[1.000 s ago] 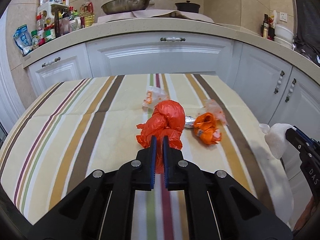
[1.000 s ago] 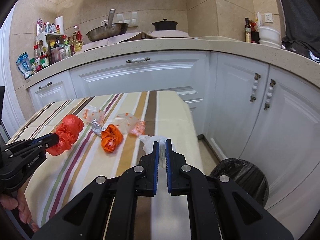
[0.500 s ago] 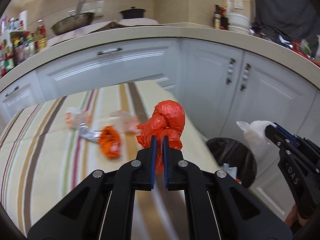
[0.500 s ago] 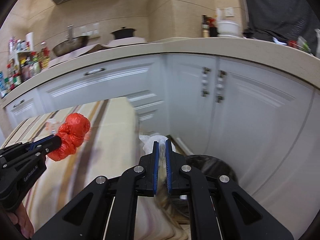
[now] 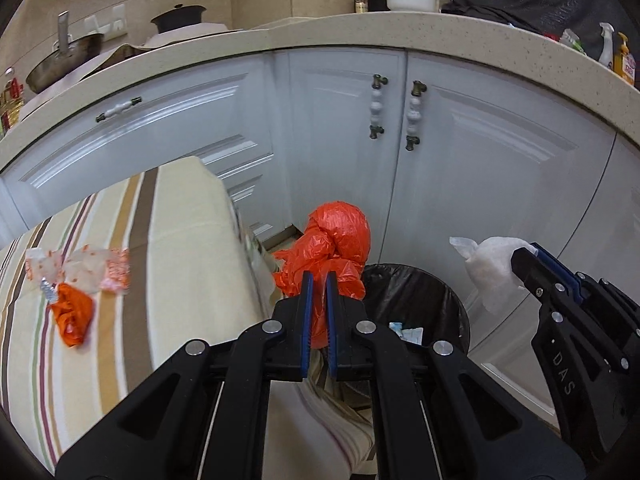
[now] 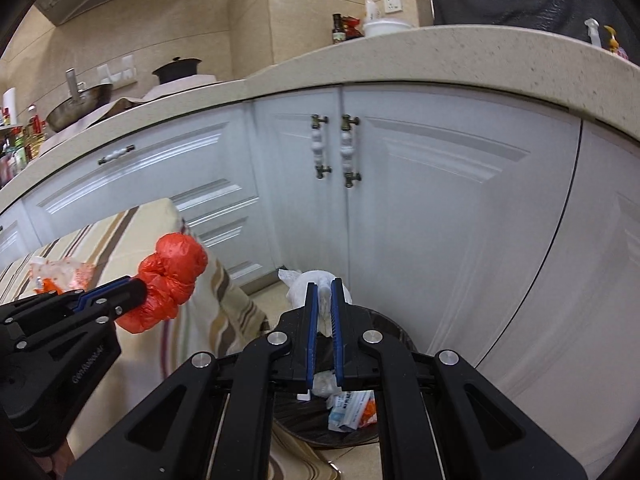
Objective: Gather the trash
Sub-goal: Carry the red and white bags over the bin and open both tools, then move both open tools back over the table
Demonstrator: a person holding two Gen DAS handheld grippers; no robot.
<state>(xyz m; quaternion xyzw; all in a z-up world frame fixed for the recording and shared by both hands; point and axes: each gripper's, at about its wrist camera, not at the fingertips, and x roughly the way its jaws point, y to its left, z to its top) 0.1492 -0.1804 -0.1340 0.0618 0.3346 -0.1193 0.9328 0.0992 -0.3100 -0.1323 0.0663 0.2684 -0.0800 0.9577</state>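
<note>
My left gripper (image 5: 318, 280) is shut on a crumpled red plastic bag (image 5: 336, 236), held in the air past the table's right edge, beside the rim of the black-lined trash bin (image 5: 436, 292). The same bag (image 6: 172, 280) and left gripper (image 6: 136, 290) show at the left of the right wrist view. My right gripper (image 6: 325, 286) is shut on a crumpled white tissue (image 6: 310, 286) right above the bin (image 6: 396, 336), which holds some paper scraps. That tissue (image 5: 488, 264) shows at the right of the left wrist view, in the right gripper (image 5: 524, 254).
On the striped tablecloth (image 5: 172, 240) lie an orange wrapper (image 5: 72, 314), a bit of foil and clear printed wrappers (image 5: 92, 266). White cabinet doors (image 5: 460, 160) stand close behind the bin under a speckled counter (image 5: 400, 32). A hand (image 6: 60, 458) holds the left gripper.
Both grippers swung right, off the table toward the bin, each keeping its load. The bin has come under the right gripper and the table has slid to the left.
</note>
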